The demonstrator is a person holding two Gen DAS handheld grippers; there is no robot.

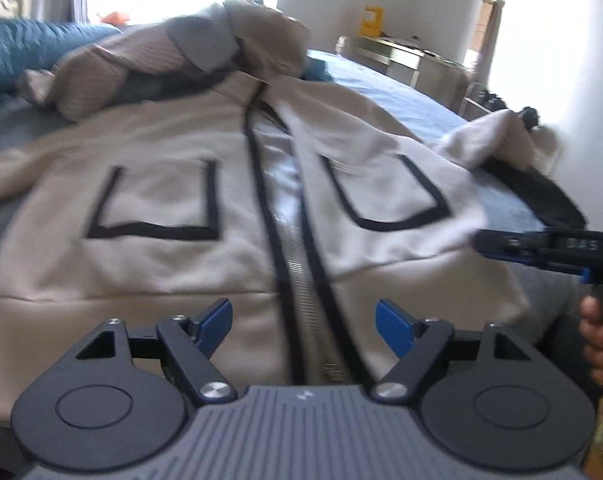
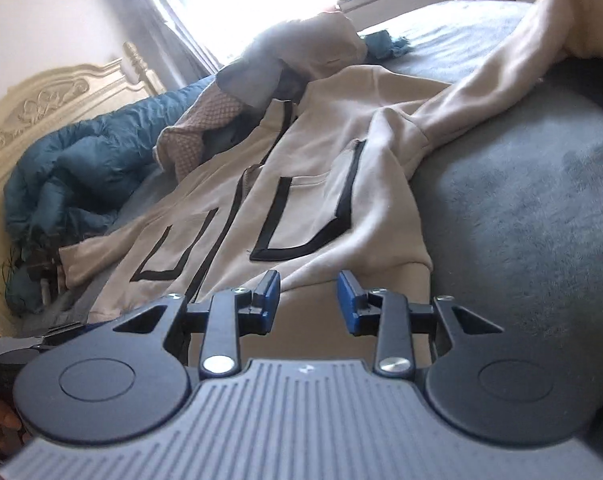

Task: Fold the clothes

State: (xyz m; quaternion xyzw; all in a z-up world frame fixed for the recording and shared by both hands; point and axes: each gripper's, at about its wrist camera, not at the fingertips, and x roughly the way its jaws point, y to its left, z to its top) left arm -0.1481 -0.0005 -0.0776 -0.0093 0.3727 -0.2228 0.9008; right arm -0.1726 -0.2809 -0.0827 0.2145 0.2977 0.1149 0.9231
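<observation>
Beige fleece hoodie (image 1: pixel 173 264), black-trimmed pockets, metal zip, flat on grey plush bed (image 2: pixel 541 220). Left tool (image 1: pixel 303 322) wide open, empty; right tool (image 2: pixel 308 300) part-open, empty.

Both wrist views look down close over the same jacket (image 1: pixel 173 264).

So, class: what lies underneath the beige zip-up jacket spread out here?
The beige jacket lies flat on a grey-blue bed cover, visible around its hem and sleeve. Near its hood, a teal quilt shows. Whatever sits directly beneath the jacket's body is covered.
</observation>
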